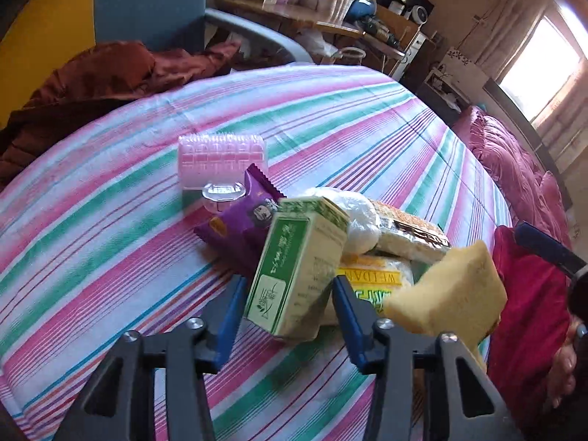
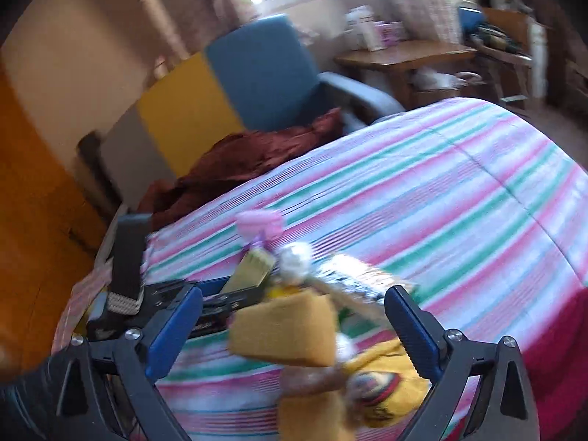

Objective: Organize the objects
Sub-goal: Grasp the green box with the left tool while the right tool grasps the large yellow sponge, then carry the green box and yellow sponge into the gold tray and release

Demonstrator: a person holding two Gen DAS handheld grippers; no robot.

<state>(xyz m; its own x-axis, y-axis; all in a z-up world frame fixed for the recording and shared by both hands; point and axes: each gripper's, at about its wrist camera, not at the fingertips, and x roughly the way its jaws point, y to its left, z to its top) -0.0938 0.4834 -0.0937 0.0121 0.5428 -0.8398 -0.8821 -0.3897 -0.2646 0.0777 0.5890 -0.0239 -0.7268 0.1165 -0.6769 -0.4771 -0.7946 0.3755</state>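
Note:
A green and white carton point(image 1: 297, 272) stands tilted at the near edge of a heap of packets on the striped bedsheet point(image 1: 110, 220). My left gripper point(image 1: 289, 281) is shut on it, a blue pad against each side. A yellow sponge point(image 2: 286, 330) sits between the wide-open fingers of my right gripper point(image 2: 294, 292), and neither pad touches it. In the left wrist view the sponge point(image 1: 448, 294) is just right of the carton. The right wrist view is blurred and shows the carton point(image 2: 253, 268) beyond the sponge.
The heap holds a purple snack packet point(image 1: 239, 220), a white bag point(image 1: 352, 220), a noodle packet point(image 1: 411, 235) and a yellow-green packet point(image 1: 378, 283). A pink plastic case point(image 1: 222, 161) and a clear cup point(image 1: 223, 193) lie behind. A brown jacket point(image 1: 84, 84) and a red quilt point(image 1: 522, 294) flank the sheet.

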